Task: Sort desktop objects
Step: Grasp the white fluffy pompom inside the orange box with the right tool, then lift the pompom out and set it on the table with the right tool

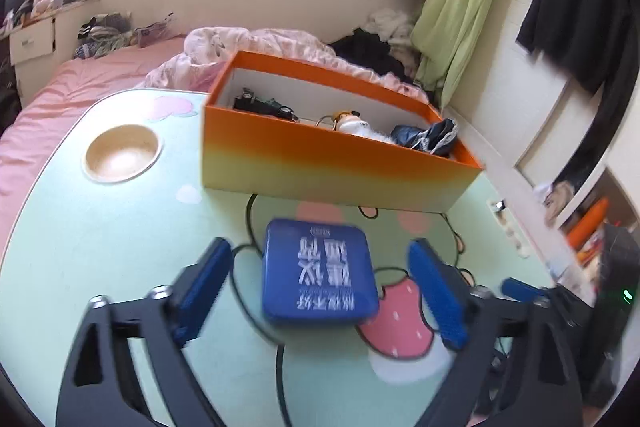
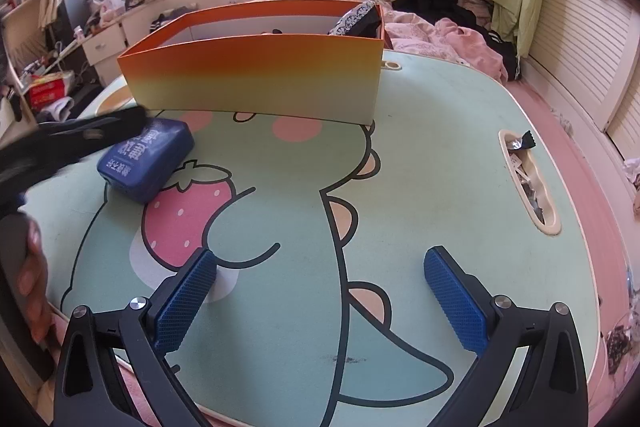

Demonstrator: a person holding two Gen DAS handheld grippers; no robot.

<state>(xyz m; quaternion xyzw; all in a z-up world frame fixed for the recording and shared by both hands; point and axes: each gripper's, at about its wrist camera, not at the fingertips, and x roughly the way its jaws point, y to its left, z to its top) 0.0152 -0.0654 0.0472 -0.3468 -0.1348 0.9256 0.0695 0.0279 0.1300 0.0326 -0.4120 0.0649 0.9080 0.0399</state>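
Note:
A blue tin (image 1: 318,273) with white characters lies on the green cartoon table (image 1: 100,247), just in front of the orange box (image 1: 320,167). My left gripper (image 1: 320,291) is open, its blue pads on either side of the tin, not touching it. In the right wrist view the tin (image 2: 146,159) shows at left with the left gripper's dark arm over it. My right gripper (image 2: 320,303) is open and empty above the table's near middle. The orange box (image 2: 256,79) holds a dark car-like toy (image 1: 264,105), a small figure (image 1: 352,123) and a dark pouch (image 1: 428,137).
A round wooden cup recess (image 1: 122,153) sits at the table's left. A slot tray (image 2: 528,179) with small items is at the table's right edge. A pink bed with clothes (image 2: 440,23) lies behind the table.

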